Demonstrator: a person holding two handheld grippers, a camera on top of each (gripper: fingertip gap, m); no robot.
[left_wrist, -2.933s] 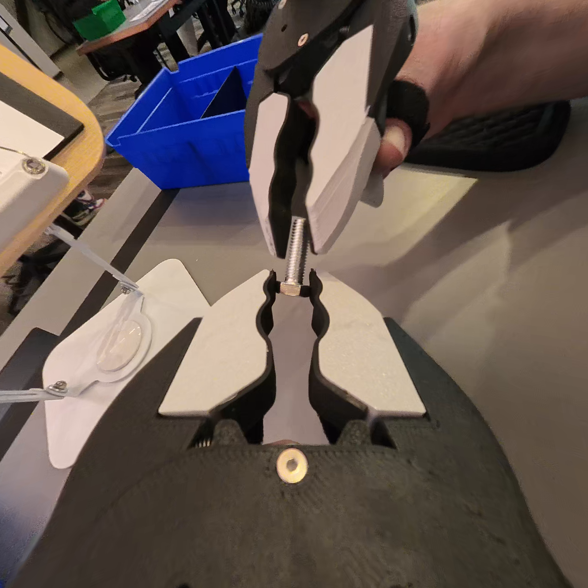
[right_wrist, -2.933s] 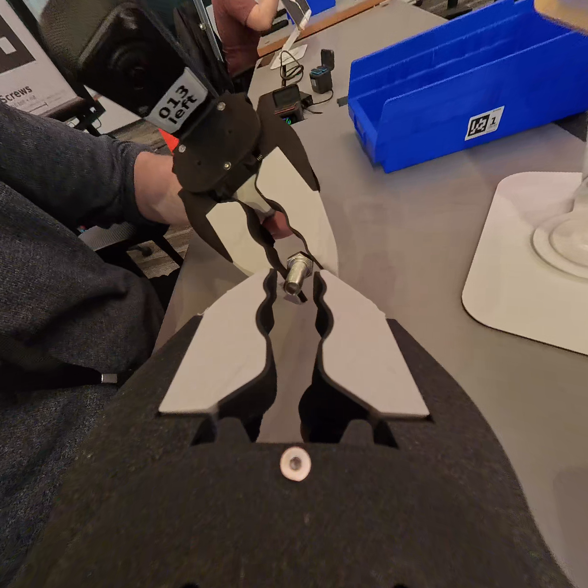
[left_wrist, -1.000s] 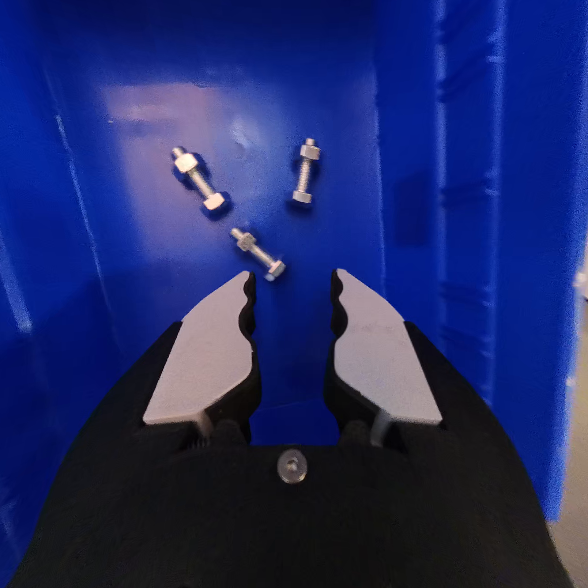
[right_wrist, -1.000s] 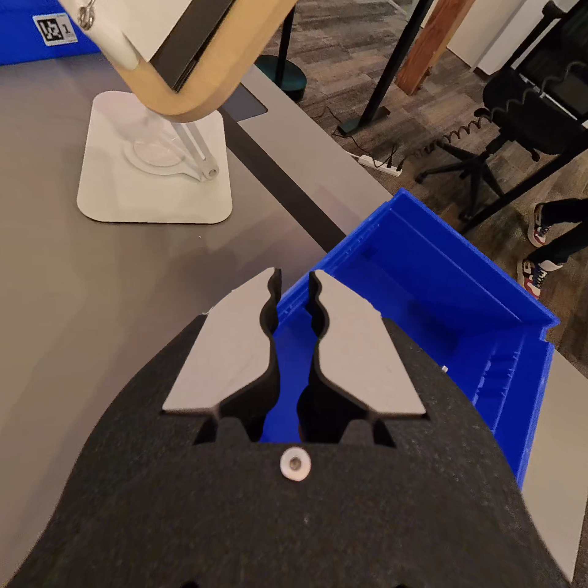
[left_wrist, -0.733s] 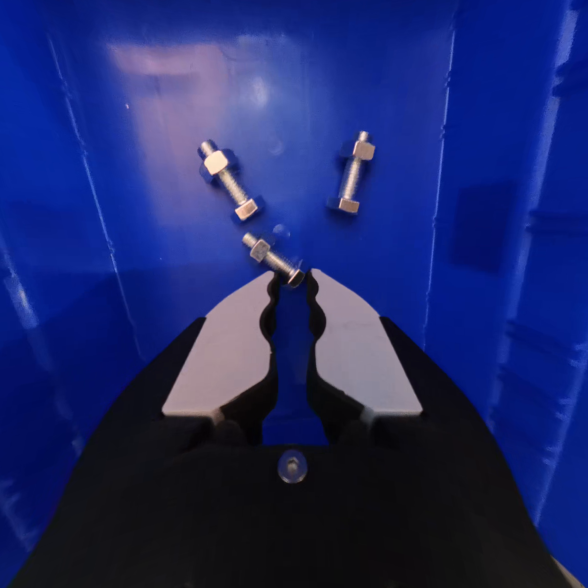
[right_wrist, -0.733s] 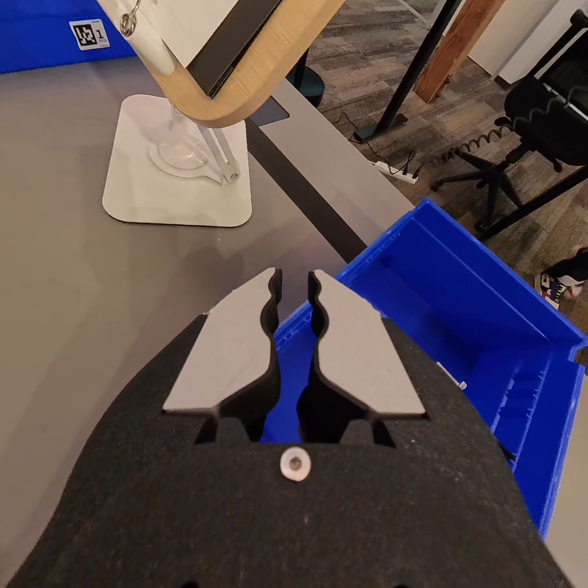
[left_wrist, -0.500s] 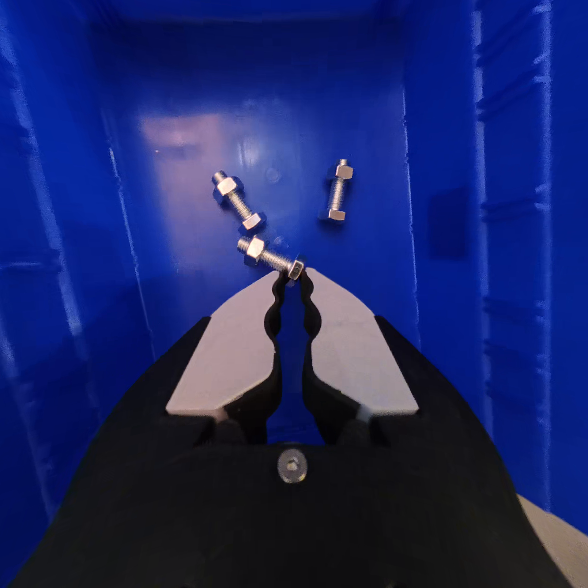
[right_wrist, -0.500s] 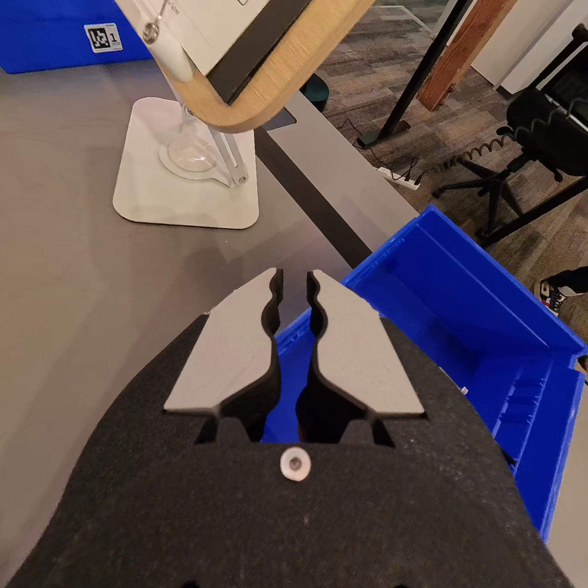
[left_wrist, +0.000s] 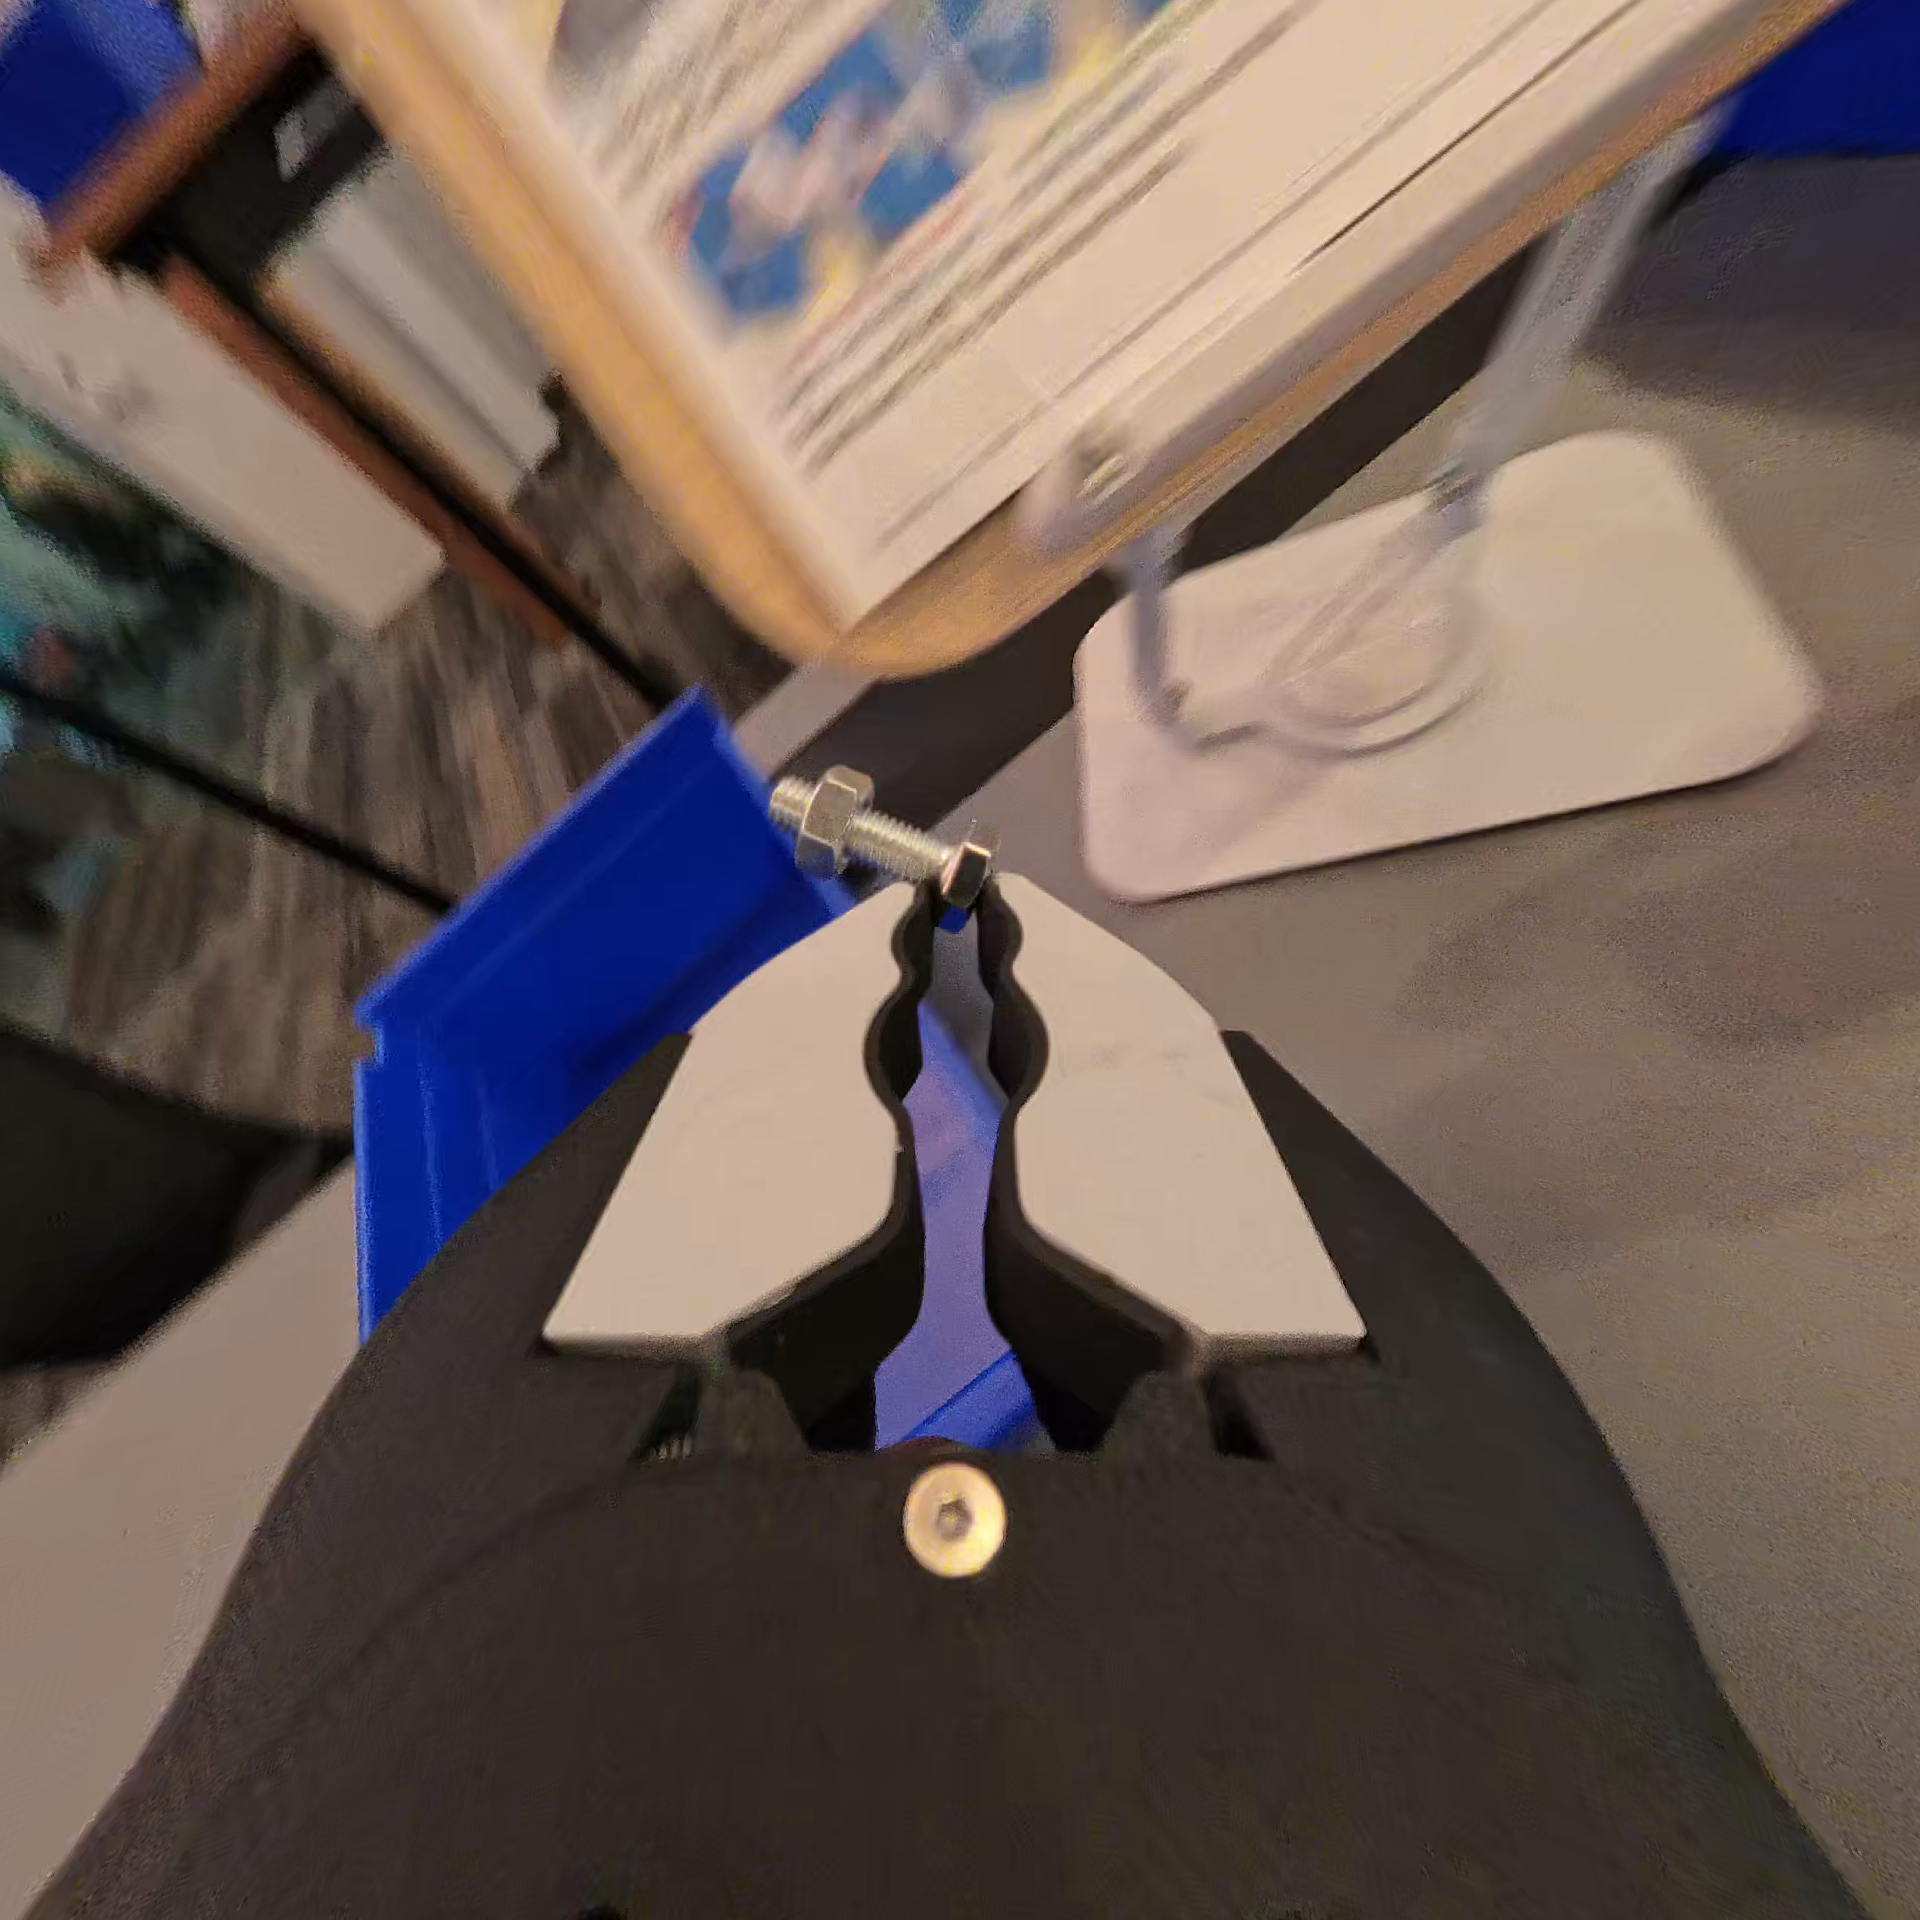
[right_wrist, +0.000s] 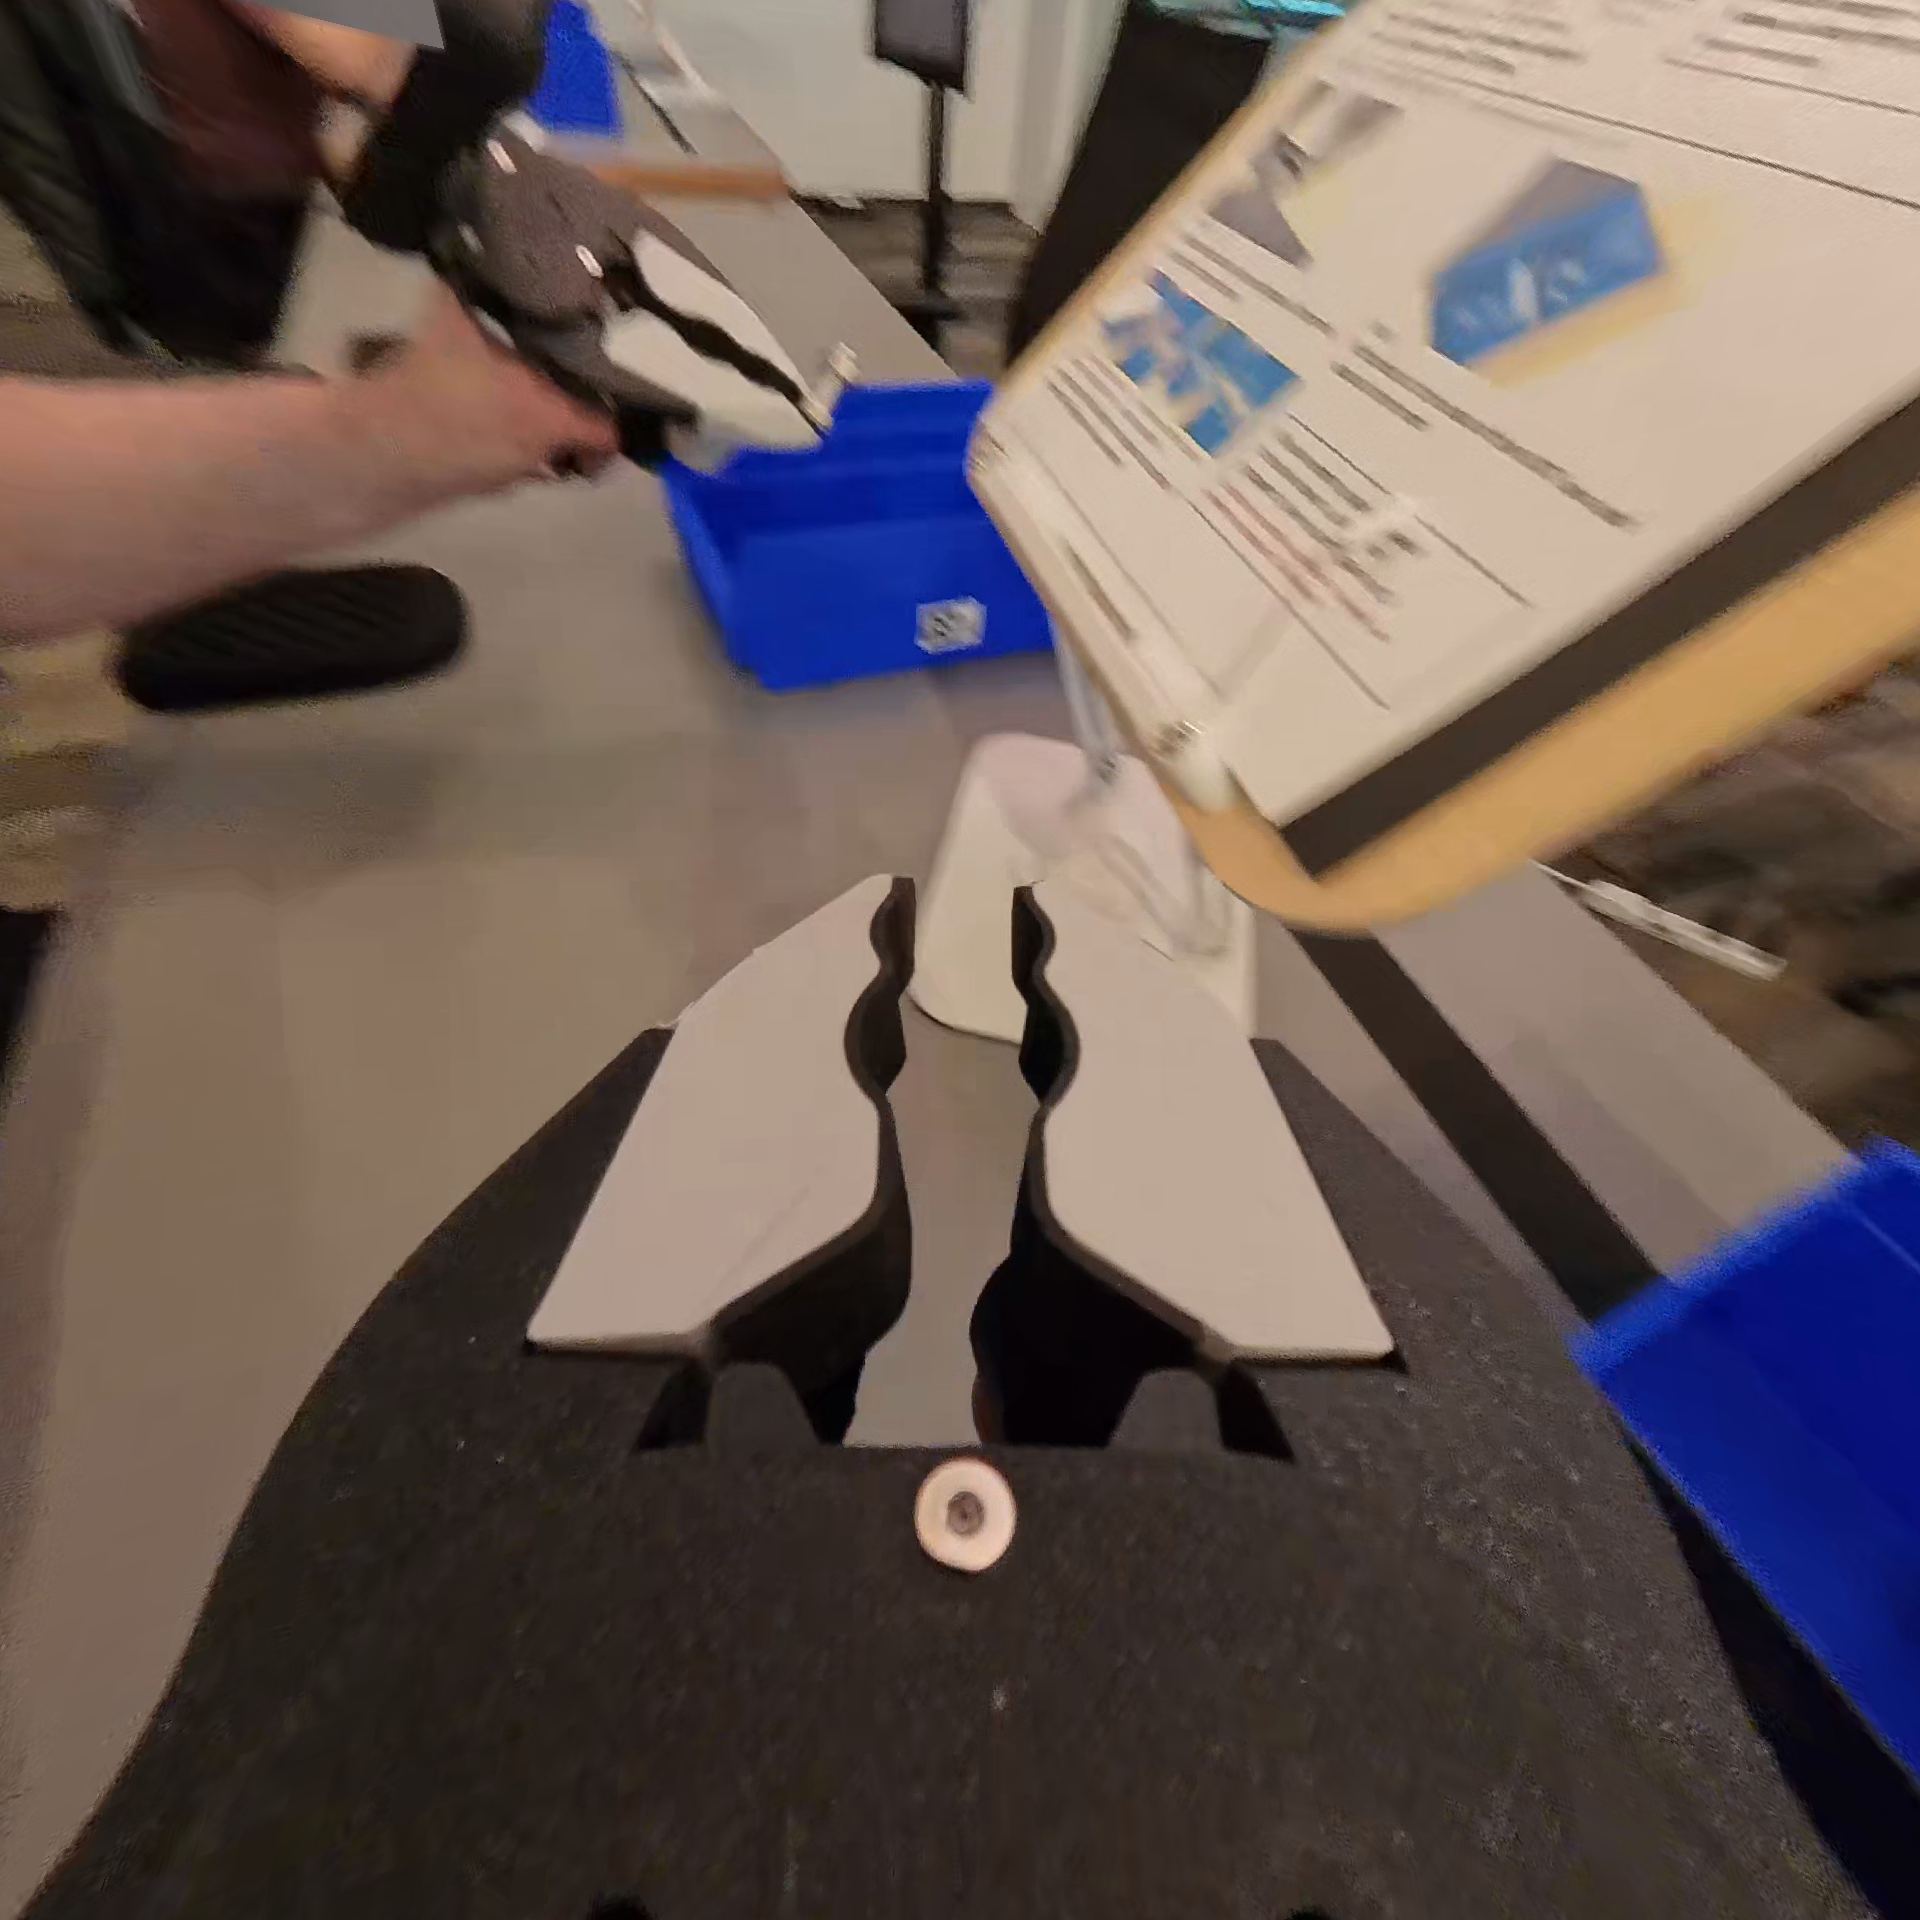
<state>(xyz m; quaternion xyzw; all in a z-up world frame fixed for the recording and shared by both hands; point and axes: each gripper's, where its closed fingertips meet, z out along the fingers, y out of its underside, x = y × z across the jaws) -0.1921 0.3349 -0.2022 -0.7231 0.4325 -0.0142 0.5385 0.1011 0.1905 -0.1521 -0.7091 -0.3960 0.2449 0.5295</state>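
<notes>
The bin (right_wrist: 852, 540) sits on the table (right_wrist: 416, 831), seemingly behind the stand base (right_wrist: 977, 883).

bolt (left_wrist: 878, 840): shiny threaded metal | bin (left_wrist: 582, 966): glossy blue plastic | table (left_wrist: 1558, 1091): matt grey | board (right_wrist: 1558, 810): wood-edged

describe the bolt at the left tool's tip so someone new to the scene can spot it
Start at the grey table and its blue bin. Above the bin's corner, the left tool pinches a silver bolt by its hex head. It is airborne, a nut threaded near its far end.
</notes>
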